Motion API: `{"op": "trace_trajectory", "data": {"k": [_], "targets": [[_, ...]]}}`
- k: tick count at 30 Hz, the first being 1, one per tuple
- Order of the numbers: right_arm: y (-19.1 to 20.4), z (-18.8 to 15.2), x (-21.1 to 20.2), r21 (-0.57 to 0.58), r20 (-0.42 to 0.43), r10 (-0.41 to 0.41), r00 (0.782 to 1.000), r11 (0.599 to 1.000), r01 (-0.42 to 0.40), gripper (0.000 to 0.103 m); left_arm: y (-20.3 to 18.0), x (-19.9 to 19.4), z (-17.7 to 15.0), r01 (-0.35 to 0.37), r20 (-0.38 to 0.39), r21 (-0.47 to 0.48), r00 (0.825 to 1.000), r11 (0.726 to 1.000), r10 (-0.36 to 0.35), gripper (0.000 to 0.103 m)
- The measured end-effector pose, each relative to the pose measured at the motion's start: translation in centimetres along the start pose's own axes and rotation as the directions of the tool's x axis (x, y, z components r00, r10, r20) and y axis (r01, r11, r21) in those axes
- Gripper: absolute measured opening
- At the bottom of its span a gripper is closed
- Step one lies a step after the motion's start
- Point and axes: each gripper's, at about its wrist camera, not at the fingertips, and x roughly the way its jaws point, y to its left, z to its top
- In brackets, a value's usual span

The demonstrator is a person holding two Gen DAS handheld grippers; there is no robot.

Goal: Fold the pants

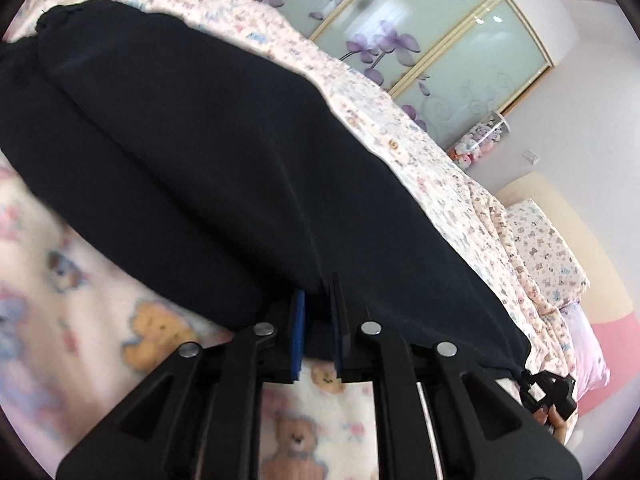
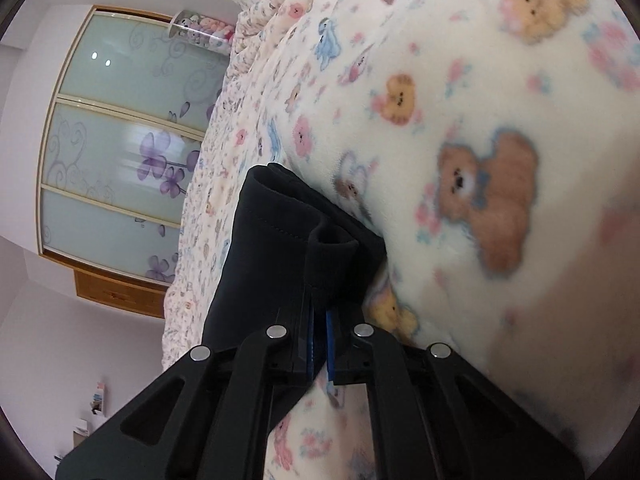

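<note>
My left gripper (image 1: 318,312) has its blue pads close together with the near edge of the dark navy pants (image 1: 192,152) between them; a narrow gap shows between the pads, and the cloth sits in it, so I read it as a pinch on the fabric edge. From that grip the pants stretch away across the teddy-bear blanket (image 1: 120,300), a long dark length running toward the far end of the bed, where the cloth bunches. Beyond the pants, past the far side of the blanket, stands a wardrobe (image 1: 420,52) with frosted sliding doors printed with purple orchids. To the right of the pants lies a pillow (image 1: 544,248) in the same bear print, and behind that a clear tube of plush toys (image 1: 480,140).

My right gripper (image 2: 319,340) is pressed together on a hemmed end of the pants (image 2: 272,248), the pads clamped onto the folded cloth with almost no space left. Here the stitched hem curls open just ahead of my fingers, and the pants lie against the blanket (image 2: 480,100), which rises beside them on the right. My other gripper's tip (image 1: 548,394) shows at the far corner of the pants in the left view.
</note>
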Motion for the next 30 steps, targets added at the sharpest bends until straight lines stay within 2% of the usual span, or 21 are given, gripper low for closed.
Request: {"op": "trace_trajectory", "data": {"k": [2, 4, 6, 8, 9, 11, 14, 16, 18, 20, 23, 26, 27, 28, 30], "targets": [[-0.3, 0.0, -0.2, 0.002, -0.002, 0.012, 1.000, 1.000, -0.012, 0.004, 0.1, -1.5, 0.6, 0.002, 0.025, 0.016, 1.000, 1.000, -0.003, 0.027], [-0.1, 0.5, 0.5, -0.005, -0.006, 0.011, 1.000, 1.000, -0.011, 0.004, 0.7, -3.2, 1.9, -0.011, 0.072, 0.000, 0.997, 1.000, 0.011, 0.063], [-0.2, 0.5, 0.2, -0.003, -0.007, 0.016, 1.000, 1.000, -0.016, 0.004, 1.9, -5.3, 3.5, -0.031, 0.129, -0.038, 0.991, 0.999, 0.036, 0.073], [-0.4, 0.6, 0.1, -0.001, -0.007, 0.020, 1.000, 1.000, -0.020, 0.004, 4.2, -6.9, 5.8, -0.050, 0.148, -0.105, 0.987, 0.993, 0.066, 0.077], [-0.4, 0.6, 0.2, -0.002, -0.007, 0.019, 1.000, 1.000, -0.019, 0.004, 6.0, -7.5, 7.2, -0.043, 0.143, -0.170, 0.987, 0.985, 0.068, 0.080], [-0.3, 0.4, 0.0, -0.003, -0.006, 0.016, 1.000, 1.000, -0.016, 0.004, 8.7, -7.5, 9.2, -0.026, 0.095, -0.265, 0.994, 0.964, 0.052, 0.081], [-0.3, 0.5, 0.1, -0.007, -0.002, 0.011, 1.000, 1.000, -0.011, 0.004, 11.8, -5.7, 11.8, -0.019, 0.013, -0.366, 1.000, 0.930, 0.026, 0.081], [-0.1, 0.3, 0.1, -0.011, 0.001, 0.005, 1.000, 1.000, -0.005, 0.004, 13.1, -4.7, 13.0, -0.010, -0.015, -0.412, 1.000, 0.911, 0.004, 0.081], [0.0, 0.3, 0.2, -0.014, 0.003, 0.000, 1.000, 1.000, 0.000, 0.004, 14.0, -3.9, 13.8, -0.016, -0.022, -0.438, 1.000, 0.899, 0.007, 0.079], [0.2, 0.1, 0.3, -0.016, 0.005, -0.004, 1.000, 1.000, 0.004, 0.004, 15.4, -3.5, 14.0, -0.049, -0.009, -0.485, 0.999, 0.873, 0.051, 0.077], [0.4, 0.0, 0.4, -0.027, 0.010, -0.012, 1.000, 1.000, 0.012, 0.004, 17.2, -3.2, 14.8, -0.054, 0.021, -0.554, 0.997, 0.831, 0.078, 0.075], [0.5, 0.1, 0.4, -0.035, 0.012, -0.013, 1.000, 0.999, 0.014, 0.004, 18.2, -3.0, 16.0, -0.065, 0.058, -0.596, 0.991, 0.800, 0.124, 0.060], [0.5, 0.1, 0.4, -0.035, 0.012, -0.012, 1.000, 0.999, 0.013, 0.004, 18.5, -3.0, 16.2, -0.063, 0.064, -0.607, 0.990, 0.792, 0.128, 0.050], [0.4, 0.0, 0.4, -0.036, 0.013, -0.011, 1.000, 0.999, 0.012, 0.004, 19.0, -3.1, 16.5, -0.065, 0.064, -0.612, 0.989, 0.788, 0.132, 0.031], [0.5, -0.1, 0.4, -0.038, 0.016, -0.010, 1.000, 0.999, 0.010, 0.004, 19.5, -3.3, 17.0, -0.098, 0.049, -0.596, 0.986, 0.797, 0.158, 0.011]]}}
